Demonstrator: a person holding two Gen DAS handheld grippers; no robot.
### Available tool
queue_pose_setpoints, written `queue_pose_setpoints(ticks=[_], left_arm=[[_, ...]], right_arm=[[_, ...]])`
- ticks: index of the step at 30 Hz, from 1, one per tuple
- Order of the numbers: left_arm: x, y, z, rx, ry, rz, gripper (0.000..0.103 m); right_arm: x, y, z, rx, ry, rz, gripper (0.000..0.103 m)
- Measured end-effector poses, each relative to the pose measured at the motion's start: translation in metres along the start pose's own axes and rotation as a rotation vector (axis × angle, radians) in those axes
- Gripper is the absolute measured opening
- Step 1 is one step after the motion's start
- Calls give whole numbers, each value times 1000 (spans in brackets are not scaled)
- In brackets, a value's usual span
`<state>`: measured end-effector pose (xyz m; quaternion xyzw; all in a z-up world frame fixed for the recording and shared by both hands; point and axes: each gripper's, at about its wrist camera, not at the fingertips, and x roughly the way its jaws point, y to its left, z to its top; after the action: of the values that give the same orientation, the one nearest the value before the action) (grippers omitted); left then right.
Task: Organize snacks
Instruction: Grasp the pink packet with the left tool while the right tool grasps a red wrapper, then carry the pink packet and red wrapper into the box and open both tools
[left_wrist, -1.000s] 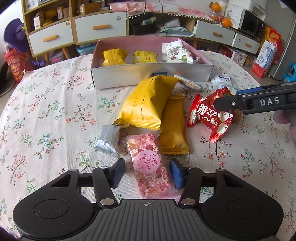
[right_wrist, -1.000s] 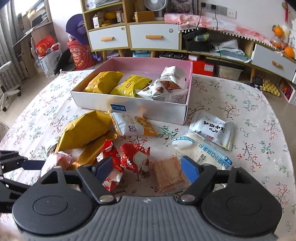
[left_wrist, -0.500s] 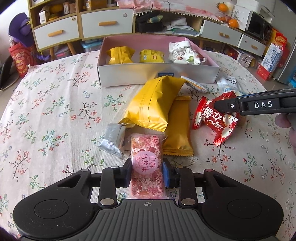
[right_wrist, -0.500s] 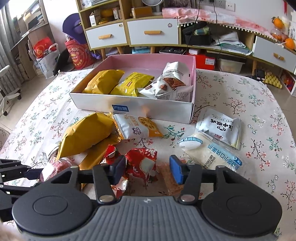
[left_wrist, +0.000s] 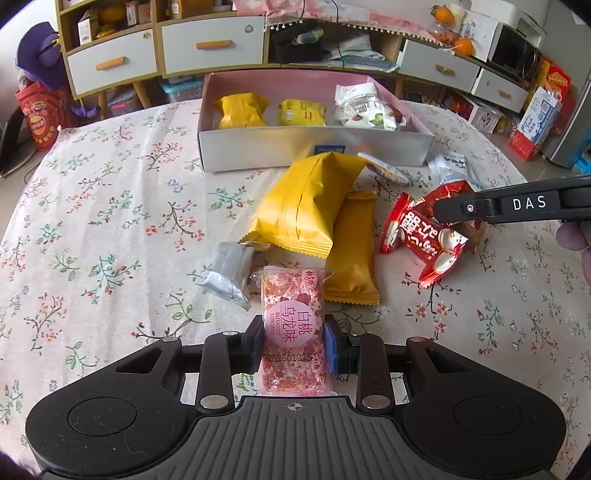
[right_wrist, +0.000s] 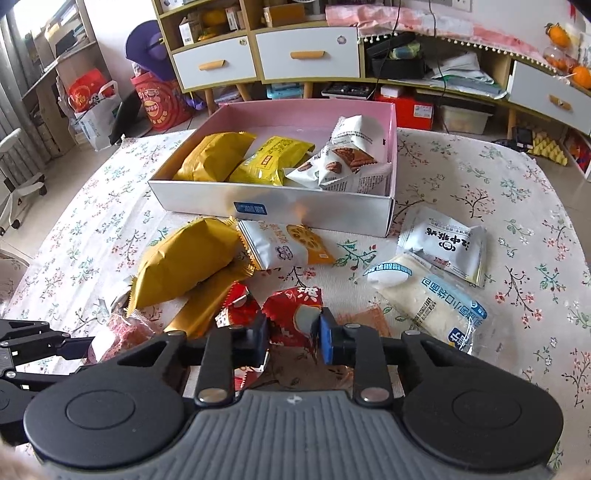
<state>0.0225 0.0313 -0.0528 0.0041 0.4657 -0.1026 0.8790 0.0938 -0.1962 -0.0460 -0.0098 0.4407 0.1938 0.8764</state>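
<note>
My left gripper (left_wrist: 293, 345) is shut on a pink nougat packet (left_wrist: 293, 325) and holds it just above the cloth. My right gripper (right_wrist: 290, 338) is shut on a red snack packet (right_wrist: 295, 314); the packet also shows in the left wrist view (left_wrist: 424, 232), with the right gripper (left_wrist: 450, 212) over it. The pink-lined box (left_wrist: 314, 146) at the back holds two yellow packets and white packets. Loose on the table lie a big yellow bag (left_wrist: 303, 206), a flat yellow packet (left_wrist: 352, 254) and a silver packet (left_wrist: 229, 267).
White packets (right_wrist: 447, 247) and a long bread packet (right_wrist: 432, 299) lie right of the box (right_wrist: 280, 206). A lotus-root packet (right_wrist: 284, 245) leans at the box front. Drawers and shelves stand beyond the floral-cloth table (left_wrist: 92, 221).
Both grippers have closed from open: the left on the pink packet, the right on the red packet. The left gripper has lifted and drawn back slightly with the packet.
</note>
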Motion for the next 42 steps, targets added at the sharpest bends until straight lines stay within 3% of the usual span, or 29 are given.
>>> queue_pose_setpoints(ticks=[10, 20, 28, 42], left_arm=[[-18, 3, 5, -12, -27, -34, 29], [-30, 8, 25, -84, -84, -57, 29], [-46, 6, 37, -78, -147, -71, 29], [-4, 10, 104, -57, -190, -62, 29]], right_arm=[[-10, -1, 6, 36, -20, 4, 24], [-12, -3, 25, 87, -63, 29, 24], [-15, -5, 41, 130, -110, 55, 24], [10, -18, 79, 164, -146, 93, 24]])
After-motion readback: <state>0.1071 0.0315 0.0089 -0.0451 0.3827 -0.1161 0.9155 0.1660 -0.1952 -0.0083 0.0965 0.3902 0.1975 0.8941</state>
